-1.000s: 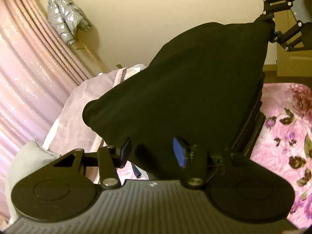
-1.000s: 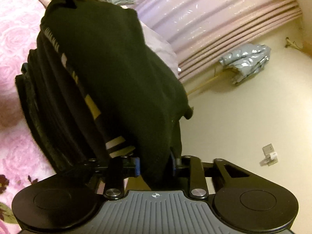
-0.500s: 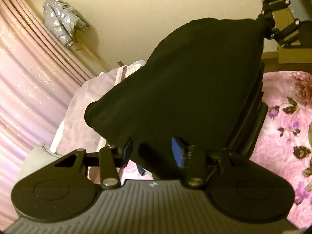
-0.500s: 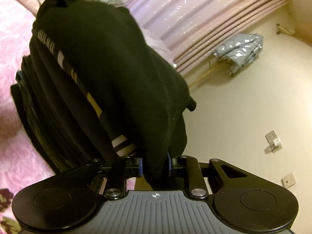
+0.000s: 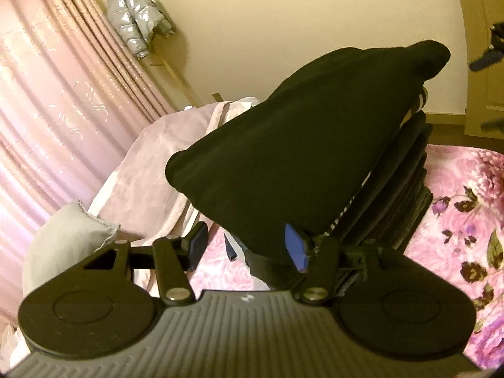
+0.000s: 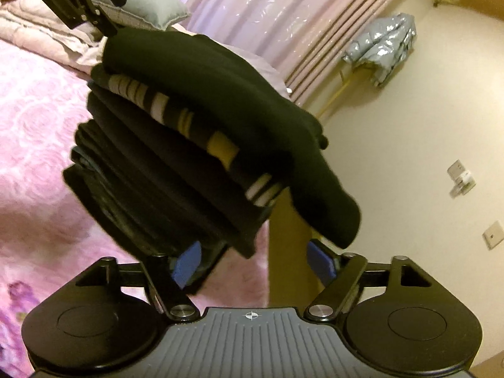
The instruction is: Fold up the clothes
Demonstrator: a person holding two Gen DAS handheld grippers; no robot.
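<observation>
A black garment [image 5: 299,145] lies folded on top of a stack of dark folded clothes [image 6: 141,173], over a piece with pale and yellow stripes [image 6: 157,107]. The stack rests on the bed. My left gripper [image 5: 247,245] is at the garment's near corner. Its jaws are opening, and the cloth sits between them against the right pad [image 5: 294,247] without being pinched. My right gripper [image 6: 252,263] is at the opposite corner with its jaws opening wide. Nothing is between its pads, and the garment's edge [image 6: 330,220] droops just above them. In the right wrist view the left gripper [image 6: 110,12] shows at the stack's far end.
A pink floral blanket [image 5: 456,204] covers the bed. A grey pillow [image 5: 66,233] and a lilac quilt [image 5: 151,163] lie by the pink curtains [image 5: 47,78]. A silver jacket [image 6: 381,44] hangs on the cream wall. A wooden cupboard [image 5: 482,100] stands at the right.
The right gripper let go of the black garment's corner, opened wide and drew back. The garment settled onto the stack. The left gripper's jaws widened around their corner.
</observation>
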